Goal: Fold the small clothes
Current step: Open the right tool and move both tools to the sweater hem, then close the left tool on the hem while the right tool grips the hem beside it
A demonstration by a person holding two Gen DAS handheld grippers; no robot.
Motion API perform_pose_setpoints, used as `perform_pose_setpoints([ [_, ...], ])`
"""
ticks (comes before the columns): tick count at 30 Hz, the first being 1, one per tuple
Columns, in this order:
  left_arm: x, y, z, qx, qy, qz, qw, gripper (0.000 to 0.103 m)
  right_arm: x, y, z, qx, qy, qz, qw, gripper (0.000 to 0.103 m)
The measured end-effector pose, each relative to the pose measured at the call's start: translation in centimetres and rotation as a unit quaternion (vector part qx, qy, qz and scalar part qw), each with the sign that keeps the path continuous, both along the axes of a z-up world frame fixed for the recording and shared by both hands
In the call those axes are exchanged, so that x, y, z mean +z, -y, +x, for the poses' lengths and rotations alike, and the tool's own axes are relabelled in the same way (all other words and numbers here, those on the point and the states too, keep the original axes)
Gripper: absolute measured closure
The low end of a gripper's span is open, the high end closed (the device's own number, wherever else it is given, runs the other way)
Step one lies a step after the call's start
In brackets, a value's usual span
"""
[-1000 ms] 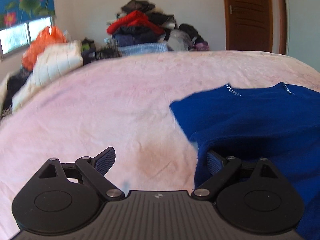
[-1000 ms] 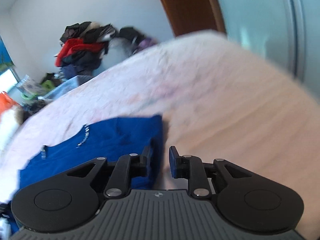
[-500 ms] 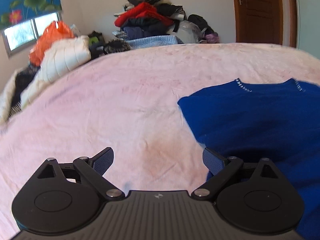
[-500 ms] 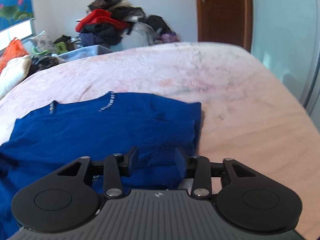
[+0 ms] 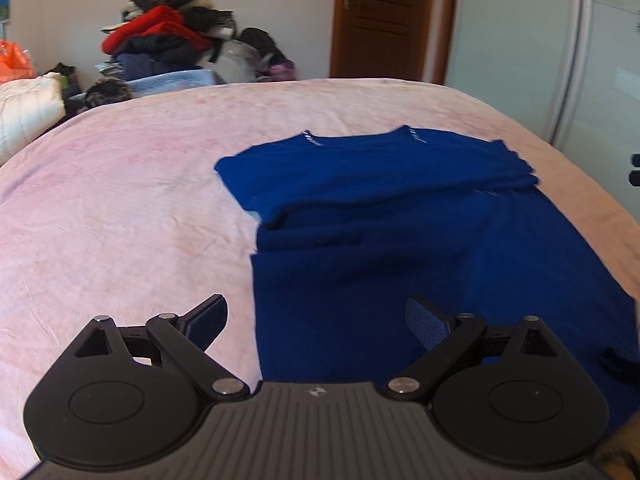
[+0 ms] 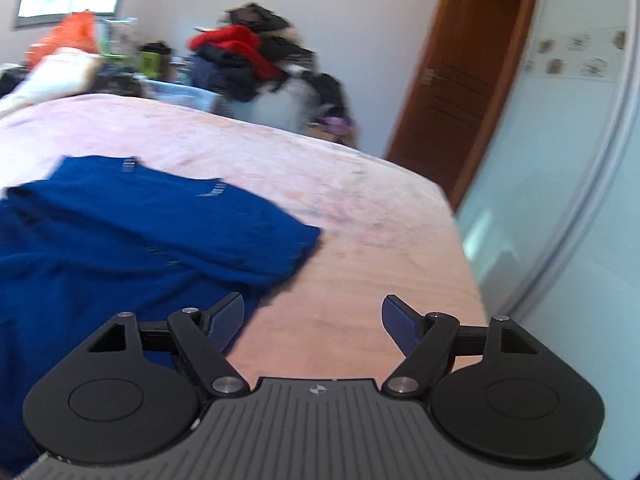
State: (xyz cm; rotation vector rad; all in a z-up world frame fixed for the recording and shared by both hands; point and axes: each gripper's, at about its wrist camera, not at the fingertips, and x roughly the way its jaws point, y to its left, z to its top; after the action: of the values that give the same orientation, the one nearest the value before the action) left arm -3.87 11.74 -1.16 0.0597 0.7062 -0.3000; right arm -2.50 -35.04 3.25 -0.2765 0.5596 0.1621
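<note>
A dark blue knit sweater [image 5: 400, 232] lies on the pink bed cover [image 5: 120, 208], neckline at the far end and a sleeve folded across its chest. My left gripper [image 5: 316, 320] is open and empty over the sweater's near left edge. In the right wrist view the sweater [image 6: 120, 240] fills the left half, with a folded sleeve end [image 6: 296, 248] at its right edge. My right gripper [image 6: 312, 324] is open and empty, its left finger over the sweater's right edge and its right finger over bare cover.
A heap of clothes [image 5: 168, 44] stands past the far end of the bed. A white bundle [image 5: 28, 112] and an orange bag [image 5: 12, 62] lie at far left. A brown door [image 5: 384, 20] and a pale wardrobe [image 5: 560, 64] stand to the right.
My right gripper has opened from nearly shut and let go of the sweater's right side. My left gripper has stayed open and shifted right over the sweater's edge. Both views have swung.
</note>
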Motion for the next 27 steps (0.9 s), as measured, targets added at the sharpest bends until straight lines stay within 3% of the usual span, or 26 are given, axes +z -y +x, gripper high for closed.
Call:
perform_pose_setpoints([
  [4,0.7,-0.6,-2.1,-0.009,-0.018,-0.022,0.9996,0.006,0.5,-1.1,-3.1,0.112,-0.031,0.098,0.988,0.024],
  [7,1.0,-1.3,-3.1,-0.006,-0.049,-0.052,0.9975,0.006,-0.8,-2.8,-4.0,0.163,-0.058,0.133,0.976,0.024],
  [12,0.5,-2.8,-4.1,0.008,-0.102,-0.097,0.99,0.006,-3.4,-4.5,-4.8,0.17,-0.108,0.174,0.964,0.024],
  [16,-0.9,-4.2,-4.4,0.019,-0.16,-0.16,0.9738,0.006,-4.8,-5.1,-5.6,0.172,-0.139,0.22,0.95,0.024],
  [24,-4.0,-4.4,-4.5,0.014,-0.201,-0.222,0.9539,0.007,-6.6,-6.8,-6.1,0.231,-0.201,0.194,0.932,0.025],
  [27,-4.2,-4.1,-4.7,0.004,-0.197,-0.23,0.9529,0.007,-6.9,-7.5,-5.7,0.252,-0.22,0.17,0.927,0.031],
])
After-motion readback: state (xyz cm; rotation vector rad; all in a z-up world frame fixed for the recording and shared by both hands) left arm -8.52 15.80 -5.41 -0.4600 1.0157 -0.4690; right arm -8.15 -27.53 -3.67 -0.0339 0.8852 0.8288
